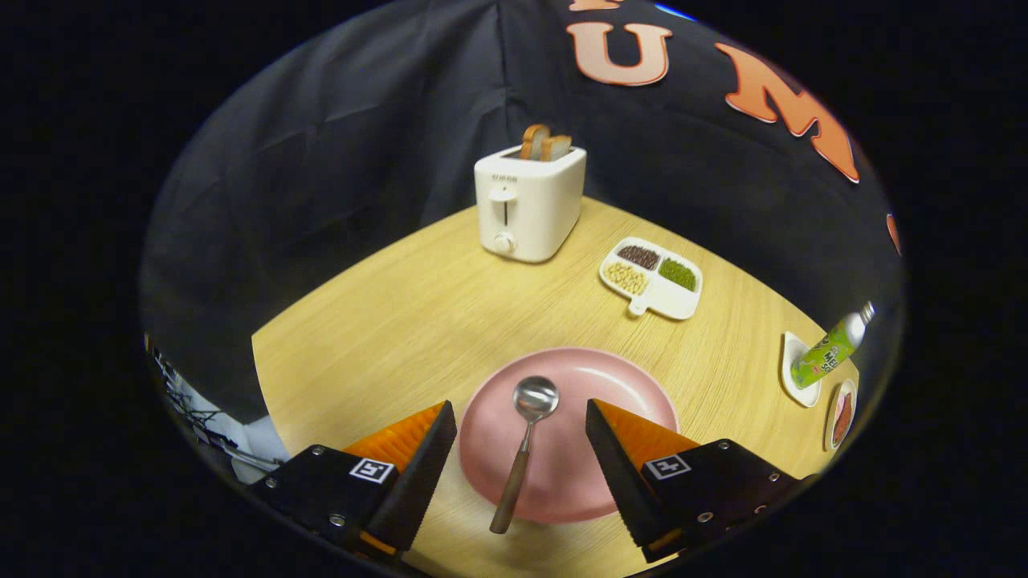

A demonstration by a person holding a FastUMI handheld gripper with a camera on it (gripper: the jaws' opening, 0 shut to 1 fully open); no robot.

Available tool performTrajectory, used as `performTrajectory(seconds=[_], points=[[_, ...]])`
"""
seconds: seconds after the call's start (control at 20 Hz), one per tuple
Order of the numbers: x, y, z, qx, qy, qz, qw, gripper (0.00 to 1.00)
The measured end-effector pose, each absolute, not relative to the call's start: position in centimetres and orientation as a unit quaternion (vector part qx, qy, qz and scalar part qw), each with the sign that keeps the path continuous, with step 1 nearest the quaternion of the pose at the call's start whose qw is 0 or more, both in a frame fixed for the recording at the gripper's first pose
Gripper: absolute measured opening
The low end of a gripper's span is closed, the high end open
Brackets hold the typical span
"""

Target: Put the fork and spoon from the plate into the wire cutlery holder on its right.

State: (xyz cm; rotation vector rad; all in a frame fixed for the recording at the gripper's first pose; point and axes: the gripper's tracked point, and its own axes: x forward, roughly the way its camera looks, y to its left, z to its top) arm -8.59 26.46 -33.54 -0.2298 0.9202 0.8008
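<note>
A pink plate (610, 385) lies on the wooden table just ahead of my fingers. On it rests a spoon (522, 449) with a metal bowl pointing away and a wooden handle reaching over the plate's near rim. My gripper (520, 417) hovers above the near half of the plate, open wide, with the spoon lying between the two fingers and touching neither.
A white toaster (526, 205) with two bread slices stands at the back of the table. To its right lies a white divided dish (652, 277) of beans and seeds. A green bottle (831, 349) on a small white dish and another small dish (841, 413) sit beyond the right finger.
</note>
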Motion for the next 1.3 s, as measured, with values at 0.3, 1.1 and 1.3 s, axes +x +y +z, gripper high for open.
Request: performTrajectory(seconds=[0.3,1.1,1.3], points=[[-9.2,26.0,-36.1,-0.125,0.512,0.348,0.775,0.84],[-11.0,24.2,-40.0,-0.157,0.625,0.292,0.707,0.09],[-10.8,23.7,-39.4,-0.139,0.627,0.285,0.712,0.06]])
